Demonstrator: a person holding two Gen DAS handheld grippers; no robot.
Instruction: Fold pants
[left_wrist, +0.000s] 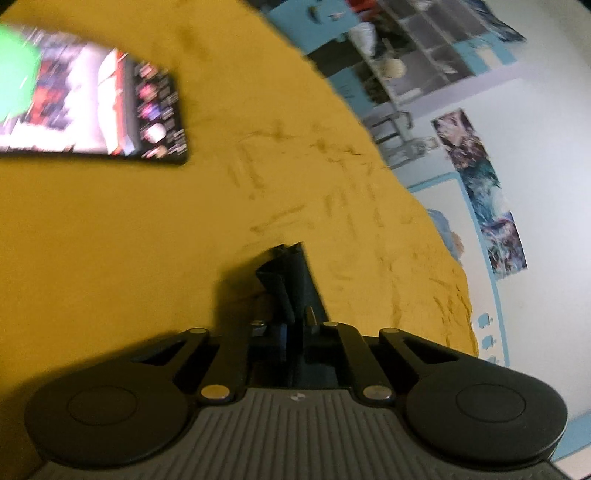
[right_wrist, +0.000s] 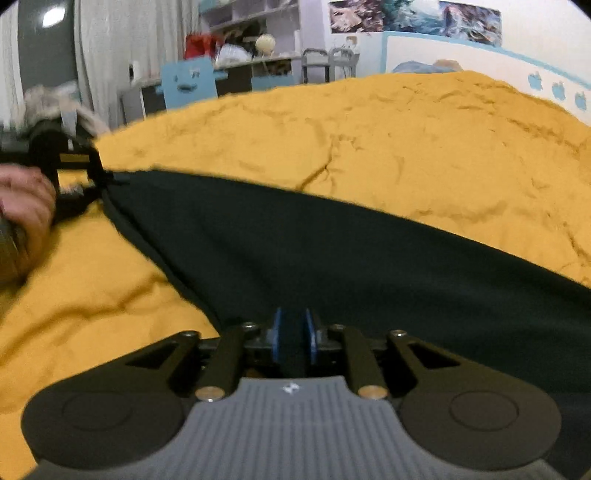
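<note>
The dark pants (right_wrist: 332, 258) hang stretched between my two grippers above the yellow bedspread (right_wrist: 406, 140). My right gripper (right_wrist: 293, 332) is shut on the near edge of the cloth, which sits between its blue pads (right_wrist: 277, 336). In the right wrist view my left gripper (right_wrist: 99, 177) is at the far left, held by a hand, pinching the other corner. In the left wrist view my left gripper (left_wrist: 291, 317) is shut on a bunched fold of the pants (left_wrist: 284, 277) over the bedspread (left_wrist: 147, 240).
A printed box or magazine (left_wrist: 110, 107) lies on the bedspread at the upper left of the left wrist view. Beyond the bed are shelves (right_wrist: 255, 37), a blue cartoon-face board (right_wrist: 188, 83), curtains and a wall with posters (right_wrist: 413, 16).
</note>
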